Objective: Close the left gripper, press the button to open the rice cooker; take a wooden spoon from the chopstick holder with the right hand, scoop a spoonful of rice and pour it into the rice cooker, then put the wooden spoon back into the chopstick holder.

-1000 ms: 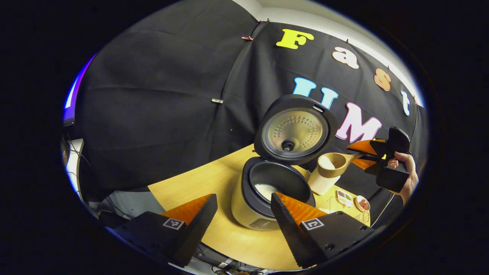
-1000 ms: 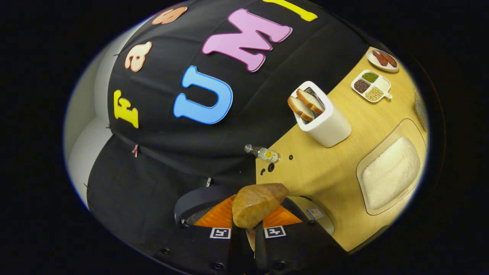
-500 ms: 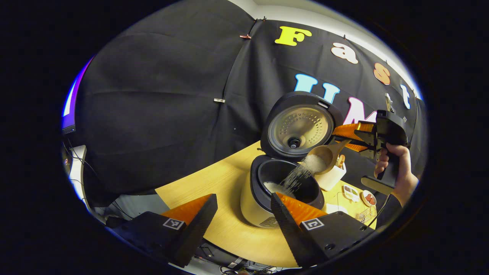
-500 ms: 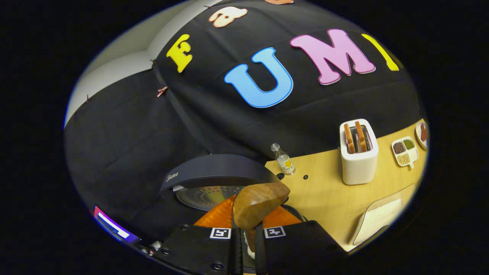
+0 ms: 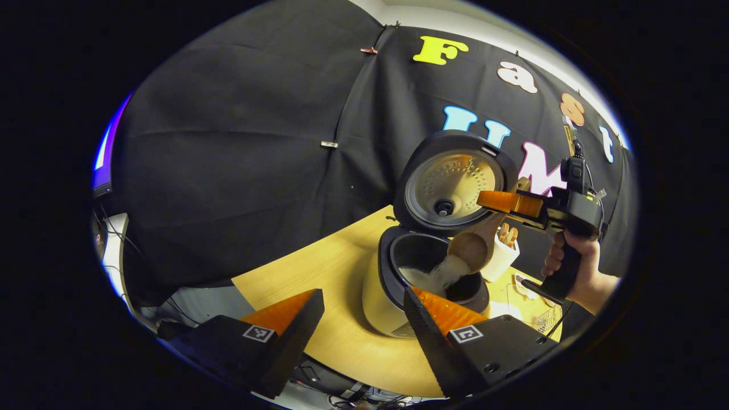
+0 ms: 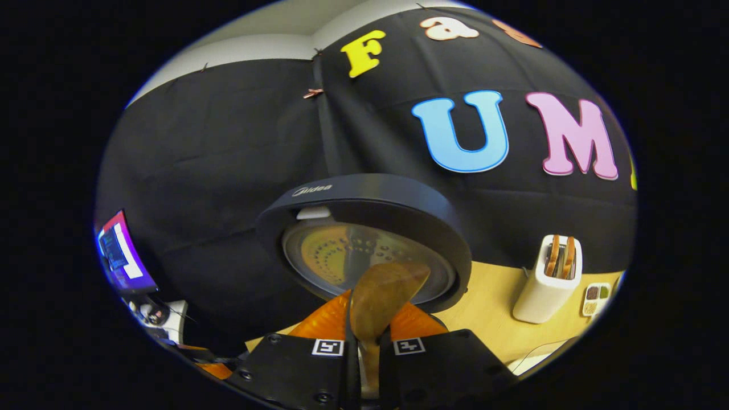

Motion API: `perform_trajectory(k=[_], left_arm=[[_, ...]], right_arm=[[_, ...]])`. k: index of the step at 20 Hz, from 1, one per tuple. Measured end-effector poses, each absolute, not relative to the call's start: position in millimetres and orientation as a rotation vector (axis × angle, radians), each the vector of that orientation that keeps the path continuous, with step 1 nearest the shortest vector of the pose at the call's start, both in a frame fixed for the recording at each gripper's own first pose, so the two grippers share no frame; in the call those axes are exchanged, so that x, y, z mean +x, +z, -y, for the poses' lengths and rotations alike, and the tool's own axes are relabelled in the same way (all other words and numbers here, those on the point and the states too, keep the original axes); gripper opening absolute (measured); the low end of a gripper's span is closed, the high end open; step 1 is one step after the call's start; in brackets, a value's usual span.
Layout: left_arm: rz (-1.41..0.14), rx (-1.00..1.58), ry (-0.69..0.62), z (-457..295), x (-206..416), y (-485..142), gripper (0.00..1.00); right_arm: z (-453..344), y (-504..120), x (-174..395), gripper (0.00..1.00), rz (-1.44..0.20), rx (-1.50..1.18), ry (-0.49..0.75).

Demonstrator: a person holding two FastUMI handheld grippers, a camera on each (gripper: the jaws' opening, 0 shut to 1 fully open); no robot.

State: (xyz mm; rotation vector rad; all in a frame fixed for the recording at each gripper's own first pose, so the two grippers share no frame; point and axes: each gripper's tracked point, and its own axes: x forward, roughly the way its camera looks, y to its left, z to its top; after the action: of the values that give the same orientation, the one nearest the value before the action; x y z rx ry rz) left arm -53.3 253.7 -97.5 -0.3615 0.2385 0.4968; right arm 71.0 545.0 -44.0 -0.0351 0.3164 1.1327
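Since a second ago your right tool (image 5: 501,201), clenched on the wooden spoon (image 5: 470,249), has tipped rice (image 5: 438,275) into the rice cooker (image 5: 398,273) at 3 o'clock; your left tool (image 5: 361,302) stays released.

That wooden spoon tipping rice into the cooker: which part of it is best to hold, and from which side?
By the handle, the long slim part. The right gripper is shut on the wooden spoon there, coming from the side away from the rice cooker. That leaves the bowl free to tilt over the pot, and the fingers stay out of the falling rice.
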Motion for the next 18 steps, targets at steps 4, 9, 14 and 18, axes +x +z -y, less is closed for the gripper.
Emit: perform_trajectory(k=[4,9,14,18], left_arm=[[-0.241,-0.355,0.486,-253,-48,-97,0.96],[-0.238,-0.352,0.474,-250,-42,-96,0.93],[-0.236,-0.343,0.470,-248,-42,-96,0.96],[-0.235,-0.328,0.469,-244,-43,-95,0.96]], right_arm=[[-548,-47,51,0.17,-0.214,-0.137,1.230],[-547,-69,26,0.17,-0.130,-0.308,1.323],[-544,-84,8,0.17,-0.081,-0.393,1.378],[-536,-84,21,0.17,-0.137,-0.326,1.336]])
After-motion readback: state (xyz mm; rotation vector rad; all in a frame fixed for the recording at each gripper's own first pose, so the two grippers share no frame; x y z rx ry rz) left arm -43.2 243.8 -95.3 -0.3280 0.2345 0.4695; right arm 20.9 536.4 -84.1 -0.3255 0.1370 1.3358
